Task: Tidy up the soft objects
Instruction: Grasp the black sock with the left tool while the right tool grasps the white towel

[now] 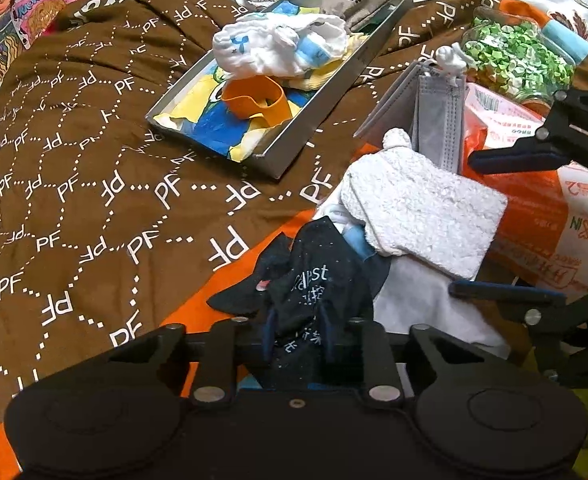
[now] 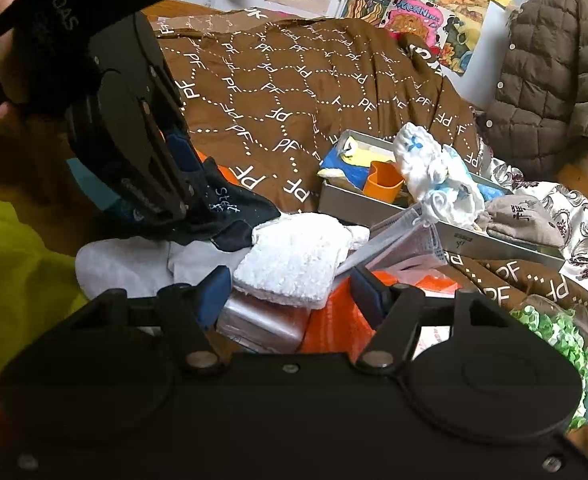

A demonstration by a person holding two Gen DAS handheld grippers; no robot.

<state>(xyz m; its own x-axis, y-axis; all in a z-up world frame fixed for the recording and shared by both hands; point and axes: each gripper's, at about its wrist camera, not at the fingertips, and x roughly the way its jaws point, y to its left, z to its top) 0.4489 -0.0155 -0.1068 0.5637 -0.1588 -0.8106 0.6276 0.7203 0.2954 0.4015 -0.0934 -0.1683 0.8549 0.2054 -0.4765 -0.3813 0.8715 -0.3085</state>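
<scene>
**Sock pinched in the left hand-held gripper**

Sock fabric, dark with pale lettering, sits clamped between the fingers of our left hand-held gripper (image 1: 296, 344). The dark sock (image 1: 314, 280) runs lengthwise straight out ahead of that gripper, its free end fanning forward and to the left over an orange cloth (image 1: 230, 276). From our right wrist view the same sock (image 2: 230, 216) hangs out of the left hand-held gripper (image 2: 186, 188), pointing right and slightly downward.

Our right hand-held gripper (image 2: 290, 296) is spread wide, holding nothing. Just ahead of its fingers lies a white fluffy cloth (image 2: 294, 264), its long axis running crosswise between them; it touches the sock's end. Beyond that cloth stand grey face masks (image 2: 398, 236), on edge.

Further ahead of both grippers rests a metal tray (image 1: 294, 148) on the brown quilt (image 1: 94, 160), its long axis angled away to the right. In it we see white socks (image 1: 282, 48) and an orange band (image 1: 254, 100).
</scene>
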